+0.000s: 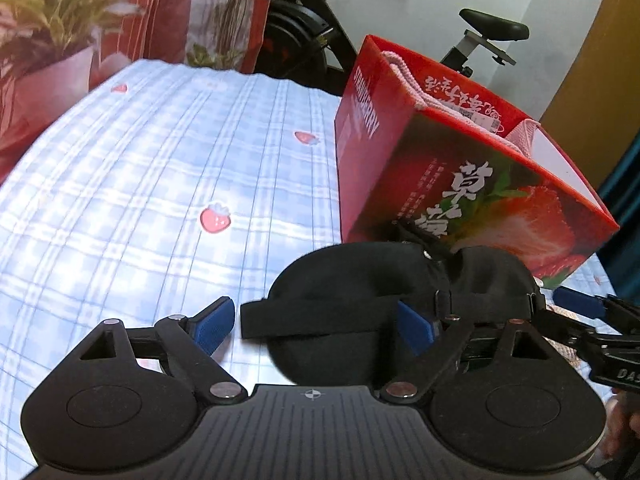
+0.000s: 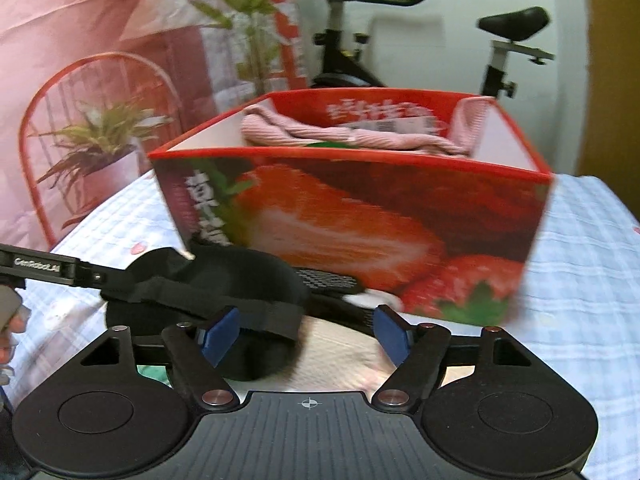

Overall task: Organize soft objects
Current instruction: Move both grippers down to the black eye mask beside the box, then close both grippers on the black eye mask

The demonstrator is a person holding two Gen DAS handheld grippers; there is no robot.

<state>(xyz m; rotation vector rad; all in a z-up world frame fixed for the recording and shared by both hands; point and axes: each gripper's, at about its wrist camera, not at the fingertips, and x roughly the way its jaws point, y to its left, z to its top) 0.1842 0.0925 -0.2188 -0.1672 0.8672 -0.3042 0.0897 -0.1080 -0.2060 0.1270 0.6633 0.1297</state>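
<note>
A black padded eye mask (image 1: 360, 280) with a strap lies on the bed just in front of a red strawberry-print box (image 1: 460, 184). My left gripper (image 1: 314, 328) is open around the mask's left half. Its right pad (image 1: 416, 330) is over the mask and its left pad (image 1: 212, 328) is clear of the strap end. In the right wrist view my right gripper (image 2: 306, 336) is open, with the mask (image 2: 224, 280) and strap at its left pad (image 2: 220, 336). A pink knit cloth (image 2: 320, 136) lies inside the box (image 2: 360, 220).
The bed has a blue plaid sheet (image 1: 140, 200) with strawberry prints. A pink plant-print curtain (image 2: 80, 60) and an exercise bike (image 2: 500, 40) stand behind. The right gripper's finger (image 1: 580, 308) shows at the left view's right edge. A hand (image 2: 8, 332) holds the left tool.
</note>
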